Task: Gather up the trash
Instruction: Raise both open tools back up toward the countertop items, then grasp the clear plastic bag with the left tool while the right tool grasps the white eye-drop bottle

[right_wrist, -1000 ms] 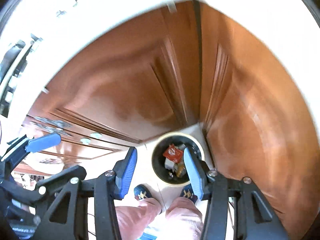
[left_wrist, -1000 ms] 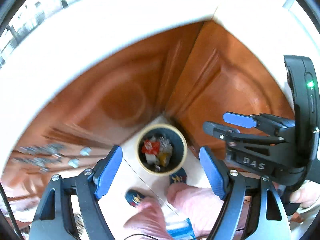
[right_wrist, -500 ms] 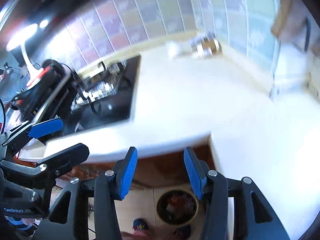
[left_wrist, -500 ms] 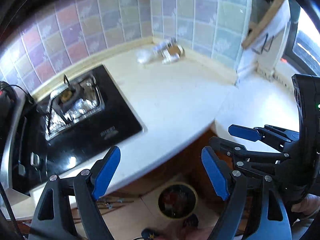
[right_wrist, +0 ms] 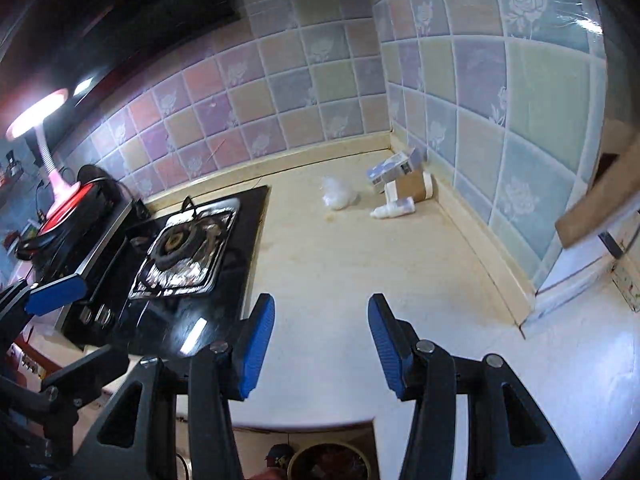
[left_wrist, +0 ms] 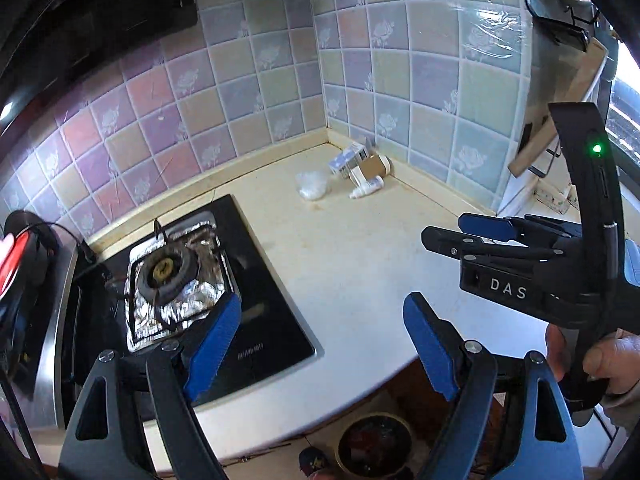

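Trash lies in the counter's far corner: a crumpled clear plastic wrap [left_wrist: 313, 186], a small blue-white box [left_wrist: 347, 160], a brown paper cup [left_wrist: 374, 166] on its side and a small white bottle [left_wrist: 366, 190]. The right wrist view shows the same wrap [right_wrist: 339, 196], box [right_wrist: 394, 170], cup [right_wrist: 414, 188] and bottle [right_wrist: 394, 210]. My left gripper [left_wrist: 320, 332] hangs open and empty over the counter's near edge. My right gripper [right_wrist: 320, 332] is open and empty beside it. A bin [left_wrist: 374, 444] with wrappers stands on the floor below.
A black hob with a foil-lined burner [left_wrist: 172, 276] fills the counter's left side. A pink lamp [right_wrist: 40, 120] stands further left. A wooden board [left_wrist: 560, 120] leans at the right wall. Pale countertop [right_wrist: 360, 264] stretches between my grippers and the trash. A hand [left_wrist: 608, 360] holds the right gripper.
Both grippers have risen from over the floor bin, facing the cabinet doors, to above the countertop, and now face the far corner. Both stay open and empty.
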`<state>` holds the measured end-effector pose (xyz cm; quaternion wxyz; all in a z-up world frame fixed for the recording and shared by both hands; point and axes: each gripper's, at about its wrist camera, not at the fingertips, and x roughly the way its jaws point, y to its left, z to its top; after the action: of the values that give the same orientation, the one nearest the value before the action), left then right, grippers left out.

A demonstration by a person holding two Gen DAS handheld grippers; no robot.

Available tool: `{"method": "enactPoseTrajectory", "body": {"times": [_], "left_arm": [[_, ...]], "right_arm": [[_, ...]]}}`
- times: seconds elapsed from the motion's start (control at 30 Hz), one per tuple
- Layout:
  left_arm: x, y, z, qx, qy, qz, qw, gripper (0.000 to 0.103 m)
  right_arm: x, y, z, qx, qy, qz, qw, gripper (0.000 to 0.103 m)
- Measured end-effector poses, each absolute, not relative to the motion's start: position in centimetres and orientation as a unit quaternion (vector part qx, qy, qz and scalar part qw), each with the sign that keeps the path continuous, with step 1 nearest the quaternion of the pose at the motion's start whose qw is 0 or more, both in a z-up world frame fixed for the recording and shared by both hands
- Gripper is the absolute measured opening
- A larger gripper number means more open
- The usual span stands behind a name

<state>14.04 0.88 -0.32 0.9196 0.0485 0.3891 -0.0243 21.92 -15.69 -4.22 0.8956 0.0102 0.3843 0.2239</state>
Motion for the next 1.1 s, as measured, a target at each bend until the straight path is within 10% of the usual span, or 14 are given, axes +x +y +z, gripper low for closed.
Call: {"method": "enactPoseTrajectory", "body": {"times": [1.1], "left_arm": [[52.5,4.4,-15.4,-0.029,0.530,-0.087,0.843,0.085]], "right_arm": [[50.3,-13.6,-17.0,0.146,0.529,-0.005,0.836,0.049]]}}
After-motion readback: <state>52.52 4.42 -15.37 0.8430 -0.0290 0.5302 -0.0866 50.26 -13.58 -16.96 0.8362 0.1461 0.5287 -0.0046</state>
